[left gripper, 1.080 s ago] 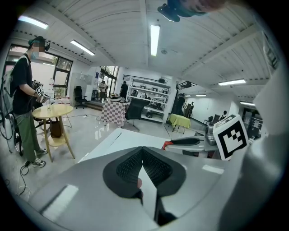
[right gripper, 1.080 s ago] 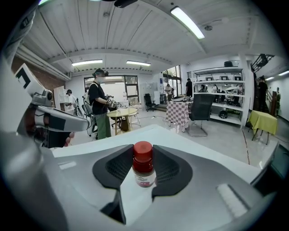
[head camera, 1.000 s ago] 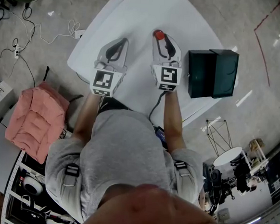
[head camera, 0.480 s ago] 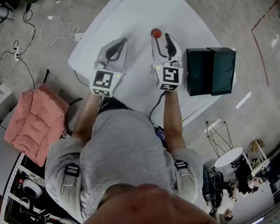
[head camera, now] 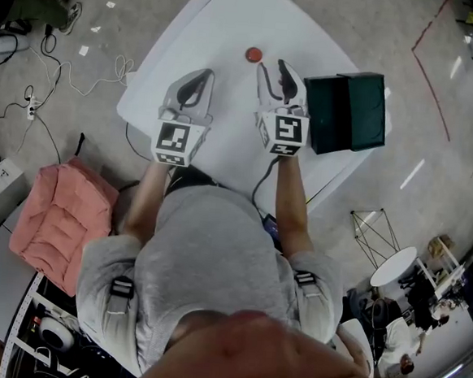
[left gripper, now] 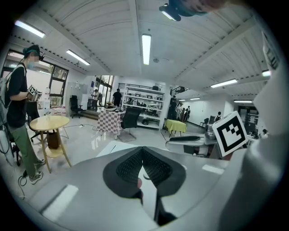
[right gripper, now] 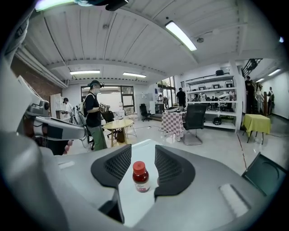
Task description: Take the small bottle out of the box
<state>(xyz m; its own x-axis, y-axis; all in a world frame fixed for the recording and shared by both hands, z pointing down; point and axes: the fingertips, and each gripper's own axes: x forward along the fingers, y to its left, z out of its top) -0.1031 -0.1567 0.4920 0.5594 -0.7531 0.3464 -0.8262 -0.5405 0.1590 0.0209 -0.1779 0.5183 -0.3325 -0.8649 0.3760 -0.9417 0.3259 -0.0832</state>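
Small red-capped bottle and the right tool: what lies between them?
Only bare white tabletop, in the head view. The right tool has just been opening its jaws, nothing between them; the small red-capped bottle stands free beyond them.

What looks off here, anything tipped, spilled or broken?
Nothing stands out. The small red-capped bottle stands upright on the white table, with no spill around it. The dark green box sits squarely near the table's right edge, with no visible damage.

Pink cushion lies near the white table.
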